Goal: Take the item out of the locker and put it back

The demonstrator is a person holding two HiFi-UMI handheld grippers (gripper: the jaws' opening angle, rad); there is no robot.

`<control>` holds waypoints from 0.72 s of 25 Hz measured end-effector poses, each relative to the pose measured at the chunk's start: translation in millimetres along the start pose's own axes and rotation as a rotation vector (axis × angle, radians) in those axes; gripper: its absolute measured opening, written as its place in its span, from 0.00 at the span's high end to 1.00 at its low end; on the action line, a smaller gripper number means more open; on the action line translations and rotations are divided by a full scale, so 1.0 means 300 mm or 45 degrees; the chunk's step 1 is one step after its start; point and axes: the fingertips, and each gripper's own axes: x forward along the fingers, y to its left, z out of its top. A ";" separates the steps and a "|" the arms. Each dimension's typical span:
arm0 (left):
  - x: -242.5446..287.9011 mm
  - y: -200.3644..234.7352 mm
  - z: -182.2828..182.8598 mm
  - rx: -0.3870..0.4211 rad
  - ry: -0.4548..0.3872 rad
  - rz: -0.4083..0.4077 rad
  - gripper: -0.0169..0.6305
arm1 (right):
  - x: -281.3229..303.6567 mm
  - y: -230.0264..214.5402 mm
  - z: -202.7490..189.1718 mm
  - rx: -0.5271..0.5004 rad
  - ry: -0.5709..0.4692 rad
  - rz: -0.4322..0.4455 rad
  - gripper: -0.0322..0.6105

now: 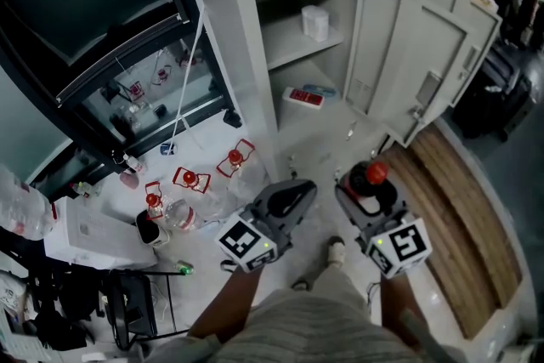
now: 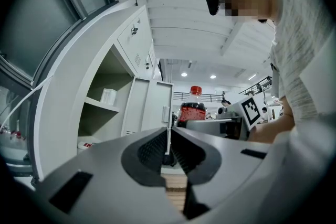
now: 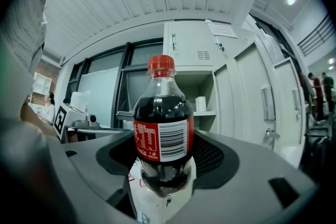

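Right gripper view: R gripper, jaws clamped on the lower body of a cola bottle, one jaw per side. Bottle upright, red cap on, dark liquid up to the shoulder, red label w/ barcode facing the camera.

Left gripper view: L gripper, jaws pressed together at the tips, nothing btwn them. The bottle shows beyond and to the R, in the other gripper.

Head view, near: both grippers side by side just ahead of the person's torso, marker cubes toward the camera, not touching. A shoe shows on the pale floor btwn them. The bottle is outside the locker, in front of its open compartment and apart from it.

Mid: on the floor at L, several red-and-white wire-framed items and a clear container, beside a dark glazed frame. At R, wood-strip flooring.

Far: locker door swung open to the R. On the compartment's lower level a red-and-white pack lies flat. On the upper shelf a small white item stands upright.
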 end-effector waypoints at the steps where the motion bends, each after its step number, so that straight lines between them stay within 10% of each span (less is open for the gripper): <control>1: -0.002 -0.003 0.000 -0.002 0.000 0.000 0.96 | -0.001 0.004 -0.001 -0.001 0.003 0.004 0.47; 18: -0.008 -0.008 0.007 0.003 -0.010 -0.012 0.96 | 0.019 0.025 0.006 -0.014 0.003 0.042 0.47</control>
